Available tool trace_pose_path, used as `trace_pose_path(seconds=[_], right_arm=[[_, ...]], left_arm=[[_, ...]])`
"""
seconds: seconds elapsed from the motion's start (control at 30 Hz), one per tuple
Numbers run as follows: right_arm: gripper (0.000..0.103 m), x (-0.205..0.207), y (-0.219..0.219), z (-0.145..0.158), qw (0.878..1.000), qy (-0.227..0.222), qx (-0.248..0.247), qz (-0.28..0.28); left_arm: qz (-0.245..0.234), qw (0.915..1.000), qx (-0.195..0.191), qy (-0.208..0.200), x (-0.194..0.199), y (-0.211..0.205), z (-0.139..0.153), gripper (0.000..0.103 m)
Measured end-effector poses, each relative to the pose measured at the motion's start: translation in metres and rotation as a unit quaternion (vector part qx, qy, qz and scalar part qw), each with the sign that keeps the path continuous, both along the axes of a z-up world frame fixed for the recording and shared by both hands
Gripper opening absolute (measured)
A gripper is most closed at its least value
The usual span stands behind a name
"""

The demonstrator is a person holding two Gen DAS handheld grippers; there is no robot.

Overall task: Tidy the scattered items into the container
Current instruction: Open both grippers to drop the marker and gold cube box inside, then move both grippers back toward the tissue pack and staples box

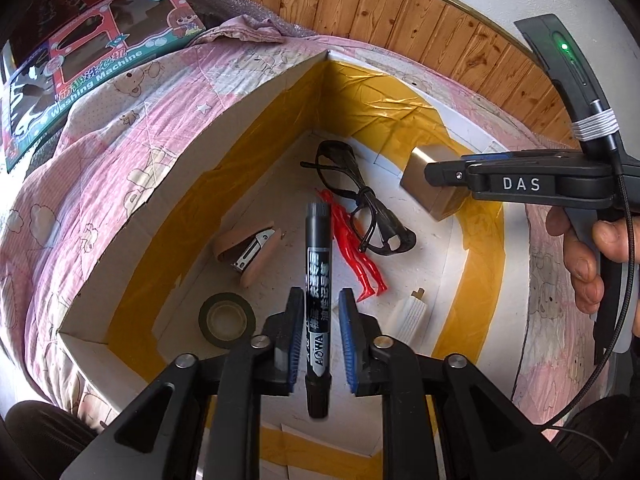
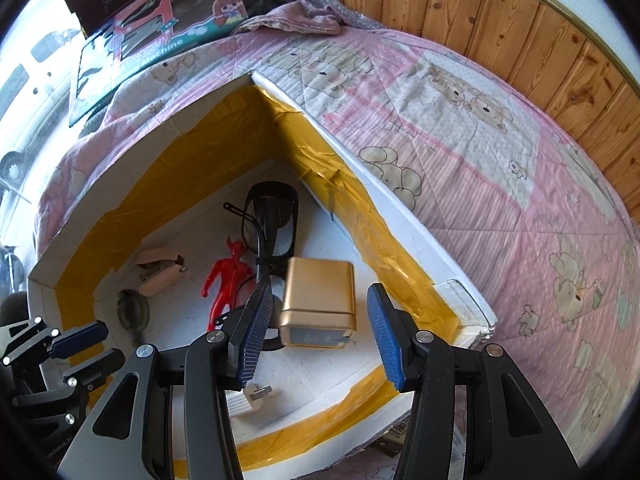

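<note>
The marker (image 1: 318,300) hangs between the blue pads of the left tongs (image 1: 320,340) over the box (image 1: 132,216), cap pointing away from the camera; the pads stand slightly apart from its barrel on both sides, so the tongs are open and whether they touch it I cannot tell; the gold case (image 2: 318,300) sits in mid-air between the spread fingers of the right tongs (image 2: 320,336), which are wide open and clear of it, above the box interior near the right wall; on the white box floor lie glasses (image 1: 360,204), partly over a red figure (image 1: 352,248), a pink stapler (image 1: 250,250) to the left, a tape roll (image 1: 227,320) nearer the camera, and a white plug (image 1: 408,316) near the right; yellow tape lines the box walls; the box rests on a bed with a pink bear-print quilt (image 2: 500,160); a toy carton (image 1: 100,56) lies at the far left; wood panelling (image 2: 480,16) runs behind; a hand (image 1: 588,256) holds the right tongs' handle.
</note>
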State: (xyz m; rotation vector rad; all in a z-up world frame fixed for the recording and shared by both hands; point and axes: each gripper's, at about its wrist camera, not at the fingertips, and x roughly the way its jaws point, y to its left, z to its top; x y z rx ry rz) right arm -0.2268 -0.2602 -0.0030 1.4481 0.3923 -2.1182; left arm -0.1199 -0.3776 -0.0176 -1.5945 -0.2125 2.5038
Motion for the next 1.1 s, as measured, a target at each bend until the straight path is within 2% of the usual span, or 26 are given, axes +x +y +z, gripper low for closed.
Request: trace_pose_path(seconds=[0.13,0.3,0.4,0.53,0.7,1.1], right_arm=[[0.054,0.009,0.012,0.023,0.999,0.01,-0.035,-0.008],[0.053,0.033,0.027,0.064,0.995,0.043,-0.085,-0.002],[0.042,0.054,0.037,0.088,0.991,0.068,-0.117,0.001],[0.034,0.089,0.055,0.108,0.982,0.092,-0.163,0.0],[0.03,0.133,0.078,0.096,0.978,0.084,-0.192,-0.011],[0.031,0.192,0.16,0.028,0.965,0.015,-0.24,-0.101]], left_arm=[[-0.001,1.0,-0.002,0.009,0.009,0.002,0.008,0.028],[0.009,0.9995,0.004,0.029,0.023,-0.001,0.026,0.027],[0.015,0.9983,0.011,0.055,0.036,-0.004,0.042,0.027],[0.005,0.9937,-0.002,0.112,0.061,0.001,0.072,0.028],[-0.034,0.9855,-0.016,0.166,0.091,0.021,0.099,0.028],[-0.101,0.9814,-0.01,0.163,0.134,0.083,0.097,0.028]])
